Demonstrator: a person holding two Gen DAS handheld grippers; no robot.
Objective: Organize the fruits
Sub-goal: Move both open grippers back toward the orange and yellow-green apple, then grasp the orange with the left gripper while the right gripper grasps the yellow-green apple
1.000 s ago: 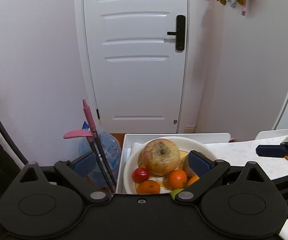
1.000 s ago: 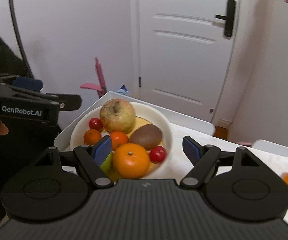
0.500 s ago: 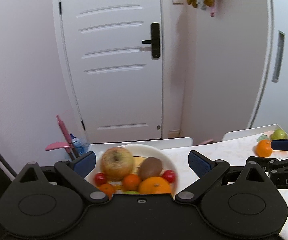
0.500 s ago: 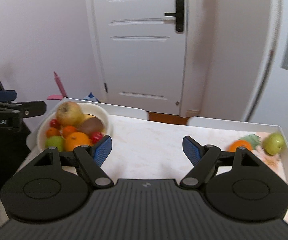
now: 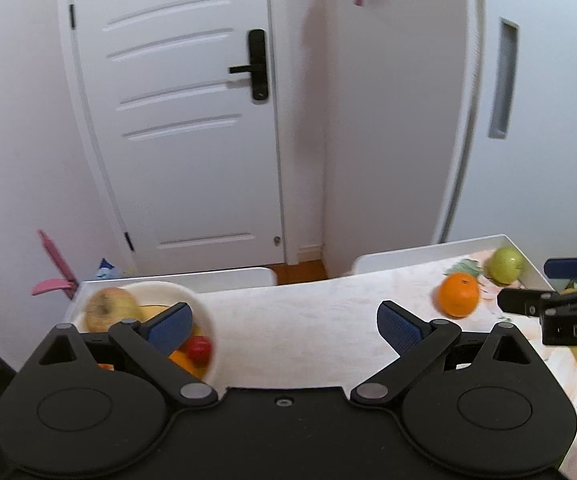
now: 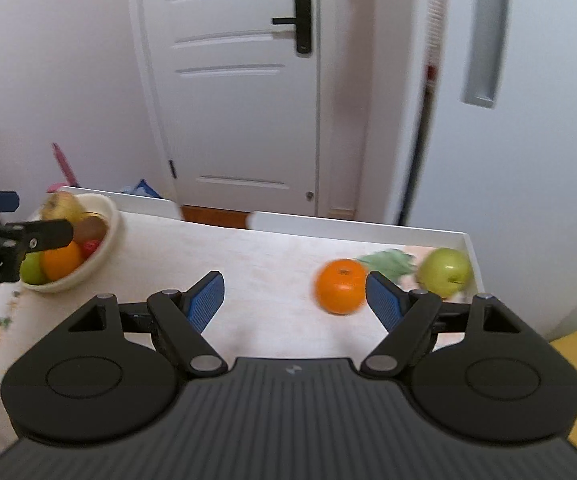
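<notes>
Right gripper [image 6: 294, 294]: fingers [image 6: 206, 300] spread wide, nothing clamped between them; they hang over bare tabletop [image 6: 272, 256]. The orange [image 6: 340, 286] sits just beyond the right-hand finger, partly overlapped by its blue pad in the right wrist view; touching or not, can't tell. Green apple [image 6: 444, 272] lies just past the orange on the far side from the bowl, near the raised white rim of the tabletop, w/ a printed green leaf patch betw. the two fruits.

Left gripper [image 5: 284, 322]: fingers [image 5: 170, 326] also wide apart, holding nothing. Its left-hand finger overlaps the bowl [image 5: 208, 322] in view. The bowl stands at the opposite end of the tabletop from the orange, well apart from it, holding a large yellowish apple [image 5: 108, 312], a kiwi, a small red fruit, oranges & a green fruit.

Beyond the tabletop, behind the bowl & orange: white door [image 5: 176, 120] w/ black handle; a pink tool leans by the wall on the bowl's side.
</notes>
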